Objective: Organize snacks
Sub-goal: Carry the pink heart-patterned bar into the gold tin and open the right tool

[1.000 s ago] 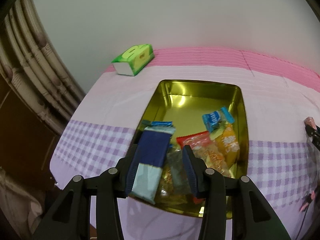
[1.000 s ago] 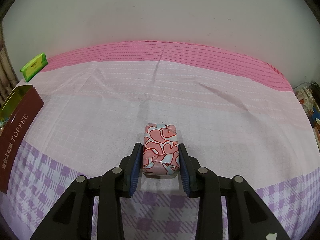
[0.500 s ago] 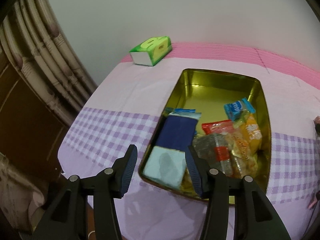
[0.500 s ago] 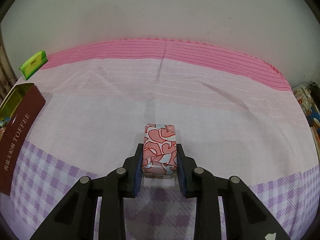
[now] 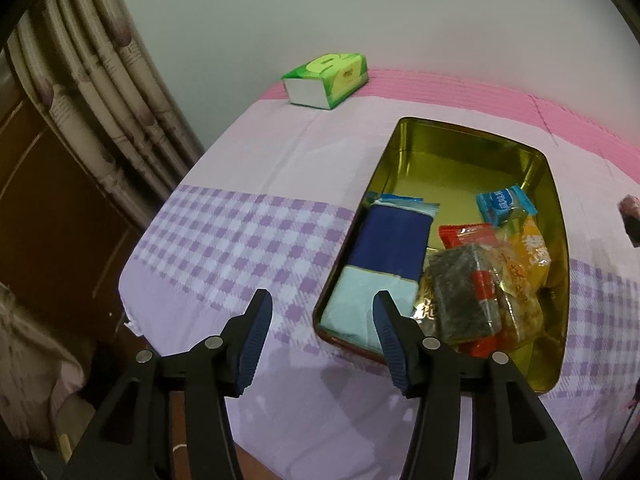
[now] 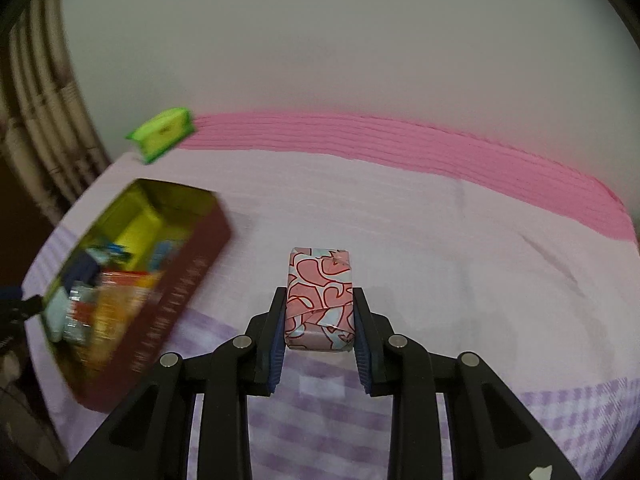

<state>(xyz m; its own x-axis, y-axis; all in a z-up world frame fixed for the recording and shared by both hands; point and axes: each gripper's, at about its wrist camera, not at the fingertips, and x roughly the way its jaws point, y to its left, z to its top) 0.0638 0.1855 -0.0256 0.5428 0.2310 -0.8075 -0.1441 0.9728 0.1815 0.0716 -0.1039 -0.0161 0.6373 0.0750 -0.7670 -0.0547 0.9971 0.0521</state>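
Jaws of the right gripper (image 6: 320, 332) are closed on a pink wrapped block (image 6: 320, 300) patterned with red-outlined hearts and pale blue patches; both blue pads press its long sides. Its long axis runs along the fingers, pointing away from the camera toward the pink striped band at the far edge of the tablecloth (image 6: 400, 216). The block's far end projects beyond the fingertips, and it is held clear of the cloth.

Jaws of the left gripper (image 5: 318, 336) are opening, with nothing gripped: the near left corner of the gold tin (image 5: 460, 152) lies in the gap below them, and the pads touch no snack. The tin is rectangular, gold inside and dark red outside, its long axis running away from the left wrist camera. Its near half holds a navy and pale blue packet (image 5: 384, 256) lying lengthwise along the left wall, a dark clear-wrapped bar (image 5: 464, 288), orange and red packets (image 5: 520, 272) and a small light blue packet (image 5: 504, 202). A green tissue pack (image 5: 326, 78) sits at the far left corner of the table, well apart from the tin.
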